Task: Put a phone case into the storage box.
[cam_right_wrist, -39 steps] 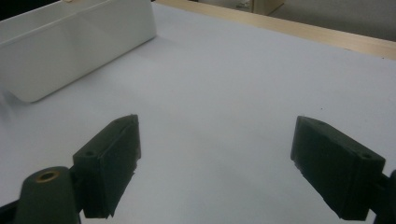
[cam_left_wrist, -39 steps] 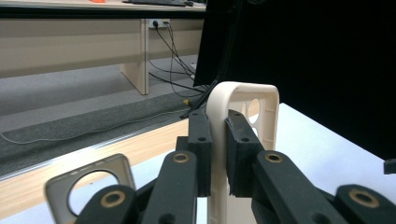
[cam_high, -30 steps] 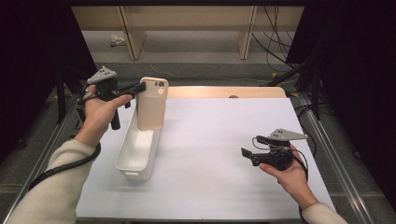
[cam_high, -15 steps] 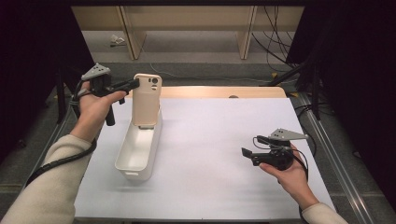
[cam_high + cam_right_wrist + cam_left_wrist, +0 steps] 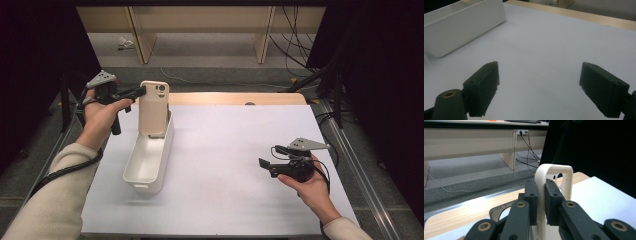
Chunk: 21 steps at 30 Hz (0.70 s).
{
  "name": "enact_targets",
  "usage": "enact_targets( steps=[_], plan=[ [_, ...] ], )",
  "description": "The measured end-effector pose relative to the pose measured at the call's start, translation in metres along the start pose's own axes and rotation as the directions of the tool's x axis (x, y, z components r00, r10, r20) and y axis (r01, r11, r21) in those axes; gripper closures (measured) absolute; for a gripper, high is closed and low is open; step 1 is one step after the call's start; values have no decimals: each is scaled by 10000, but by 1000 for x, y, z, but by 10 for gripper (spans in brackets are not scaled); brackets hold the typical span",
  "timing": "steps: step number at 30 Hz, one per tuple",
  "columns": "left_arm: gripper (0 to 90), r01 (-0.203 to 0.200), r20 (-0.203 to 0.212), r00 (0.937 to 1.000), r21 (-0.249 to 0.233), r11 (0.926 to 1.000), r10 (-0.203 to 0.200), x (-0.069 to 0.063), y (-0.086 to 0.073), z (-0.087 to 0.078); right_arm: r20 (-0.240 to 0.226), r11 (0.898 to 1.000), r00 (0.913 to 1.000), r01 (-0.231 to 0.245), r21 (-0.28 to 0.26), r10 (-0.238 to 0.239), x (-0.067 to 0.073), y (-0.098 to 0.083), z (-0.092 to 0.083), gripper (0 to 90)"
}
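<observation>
1. Black jaws of the right gripper [image 5: 266, 165] are spread wide with nothing in them, hovering low over the white table [image 5: 235, 145], well off to the right of the bin [image 5: 148, 162].
2. White bin sits on the table's left part.
3. Left gripper [image 5: 141, 91] is clamped on the cream phone case [image 5: 153, 107], pinching its top edge, case standing upright in the bin's far end.
</observation>
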<state>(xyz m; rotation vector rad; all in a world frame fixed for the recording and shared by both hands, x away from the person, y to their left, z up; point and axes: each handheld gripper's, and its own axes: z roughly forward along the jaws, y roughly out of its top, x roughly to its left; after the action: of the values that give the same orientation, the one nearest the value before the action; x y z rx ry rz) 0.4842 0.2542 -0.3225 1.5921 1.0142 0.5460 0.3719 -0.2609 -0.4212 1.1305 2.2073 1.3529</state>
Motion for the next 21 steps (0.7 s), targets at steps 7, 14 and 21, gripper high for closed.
enact_targets(
  steps=[7,14,21],
  plan=[
    [817,19,-47,10000,-63,10000,-19,4,-3,3,-34,10000,10000,26,-3,-26,0,0,0,173],
    [818,-29,-26,10000,-132,9999,29,6,-5,7,-30,10000,10000,-5,-11,5,0,0,0,175],
    [818,-89,8,10000,-155,9998,89,7,-7,10,-8,10000,10000,2,-7,-2,0,0,0,181]
  ],
)
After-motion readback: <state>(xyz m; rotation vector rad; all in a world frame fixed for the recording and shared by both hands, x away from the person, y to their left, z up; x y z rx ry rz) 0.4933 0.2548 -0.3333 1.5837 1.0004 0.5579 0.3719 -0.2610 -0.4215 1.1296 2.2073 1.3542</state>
